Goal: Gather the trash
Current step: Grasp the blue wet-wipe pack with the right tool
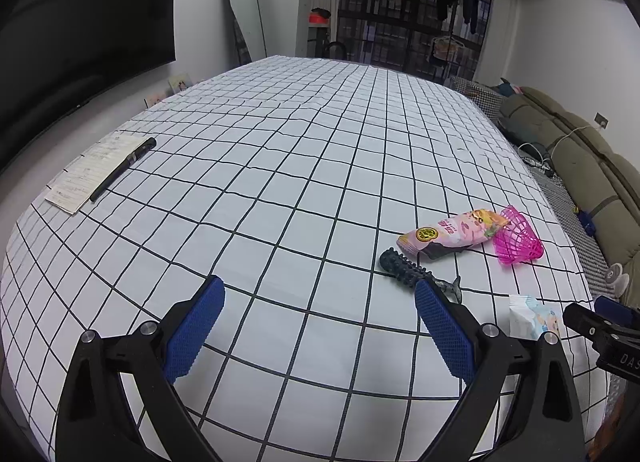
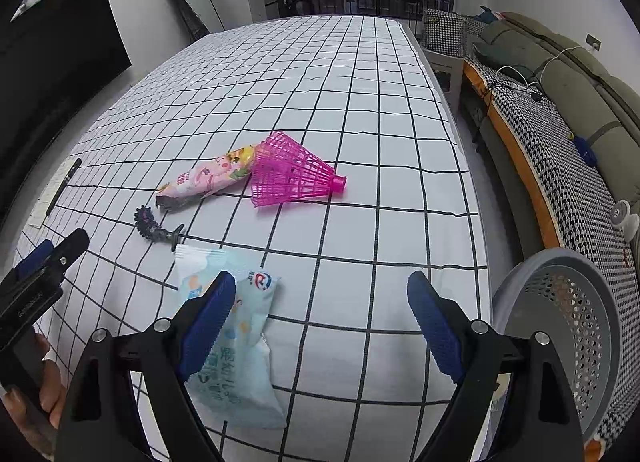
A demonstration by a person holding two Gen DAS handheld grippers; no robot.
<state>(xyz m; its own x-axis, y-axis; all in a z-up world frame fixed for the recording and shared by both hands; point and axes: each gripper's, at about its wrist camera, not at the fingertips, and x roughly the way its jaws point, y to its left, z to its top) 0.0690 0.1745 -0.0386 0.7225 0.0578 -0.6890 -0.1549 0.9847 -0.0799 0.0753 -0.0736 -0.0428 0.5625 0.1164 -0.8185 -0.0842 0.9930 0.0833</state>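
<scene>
The right hand-held gripper [image 2: 320, 322] is hovering with jaws apart; it should be centring over the blue wrapper [image 2: 232, 342] before closing, basket [image 2: 560, 326] nearby.

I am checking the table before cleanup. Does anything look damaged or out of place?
Yes. The pink snack wrapper lies torn open at its dark end, touching the pink shuttlecock, which lies on its side.
</scene>
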